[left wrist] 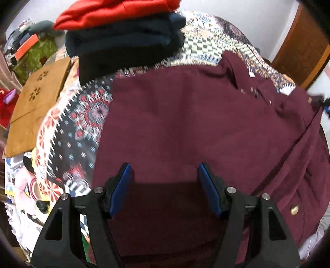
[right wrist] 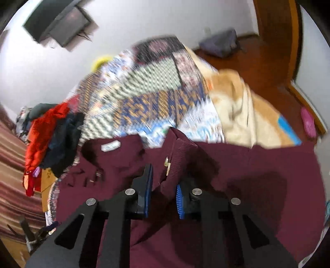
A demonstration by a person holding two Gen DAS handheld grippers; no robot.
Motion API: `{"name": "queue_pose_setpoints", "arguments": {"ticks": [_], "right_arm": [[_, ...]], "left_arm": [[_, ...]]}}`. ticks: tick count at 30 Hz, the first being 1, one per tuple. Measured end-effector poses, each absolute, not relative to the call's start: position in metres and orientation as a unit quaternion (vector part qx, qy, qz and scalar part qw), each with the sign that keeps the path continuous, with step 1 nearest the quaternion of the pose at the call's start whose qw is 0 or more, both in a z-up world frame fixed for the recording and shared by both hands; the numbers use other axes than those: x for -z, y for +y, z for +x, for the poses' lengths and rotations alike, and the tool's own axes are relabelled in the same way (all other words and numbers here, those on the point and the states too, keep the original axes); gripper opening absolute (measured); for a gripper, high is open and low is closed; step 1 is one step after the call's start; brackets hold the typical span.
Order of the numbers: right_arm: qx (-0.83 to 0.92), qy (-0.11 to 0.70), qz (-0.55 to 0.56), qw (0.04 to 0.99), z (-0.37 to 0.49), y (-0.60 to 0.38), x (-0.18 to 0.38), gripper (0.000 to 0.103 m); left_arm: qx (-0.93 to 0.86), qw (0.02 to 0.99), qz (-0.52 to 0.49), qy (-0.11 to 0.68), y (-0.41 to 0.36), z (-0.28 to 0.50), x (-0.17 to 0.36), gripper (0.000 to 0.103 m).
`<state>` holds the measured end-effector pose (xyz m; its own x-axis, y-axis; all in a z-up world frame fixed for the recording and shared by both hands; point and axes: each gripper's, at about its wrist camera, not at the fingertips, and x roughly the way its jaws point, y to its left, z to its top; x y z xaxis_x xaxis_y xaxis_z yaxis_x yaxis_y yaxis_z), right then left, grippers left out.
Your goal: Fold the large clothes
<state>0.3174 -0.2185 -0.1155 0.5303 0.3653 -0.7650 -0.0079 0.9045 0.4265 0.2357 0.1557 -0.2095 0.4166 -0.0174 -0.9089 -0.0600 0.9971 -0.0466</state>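
Observation:
A large maroon jacket point(left wrist: 185, 123) with brass buttons lies spread on the patterned bedspread point(left wrist: 78, 123). Its collar and white label point to the far side. My left gripper point(left wrist: 164, 175) is open and empty, hovering just above the jacket's flat back panel. In the right wrist view the jacket point(right wrist: 257, 185) fills the lower frame. My right gripper point(right wrist: 165, 179) is closed on a ribbed maroon fold of the jacket point(right wrist: 181, 156), near a brass button, and the cloth rises between the blue pads.
A stack of folded clothes, dark navy point(left wrist: 123, 43) under red point(left wrist: 115, 12), sits at the far side of the bed. A brown cardboard sheet point(left wrist: 37, 103) lies at left. A beige blanket point(right wrist: 243, 111) lies on the bed's right. A wooden door point(left wrist: 305, 47) stands behind.

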Motion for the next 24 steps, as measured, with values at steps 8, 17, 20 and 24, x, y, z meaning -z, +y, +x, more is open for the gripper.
{"name": "queue_pose_setpoints", "arguments": {"ticks": [8,17,20,24], "right_arm": [[-0.115,0.392,0.129,0.904,0.264,-0.220,0.061,0.017],[-0.059,0.473,0.139,0.868,0.246,-0.255,0.129,0.029],[-0.049,0.495,0.146,0.855,0.233,-0.266,0.143,0.039],[-0.040,0.502,0.137,0.853,0.214,-0.273,0.148,0.053]], "left_arm": [[0.020,0.843,-0.031,0.536,0.134,0.226,0.207,0.067],[0.023,0.845,-0.037,0.533,0.126,0.216,0.208,0.068],[0.021,0.845,-0.045,0.532,0.128,0.212,0.207,0.070],[0.018,0.846,-0.040,0.531,0.126,0.207,0.205,0.070]]}}
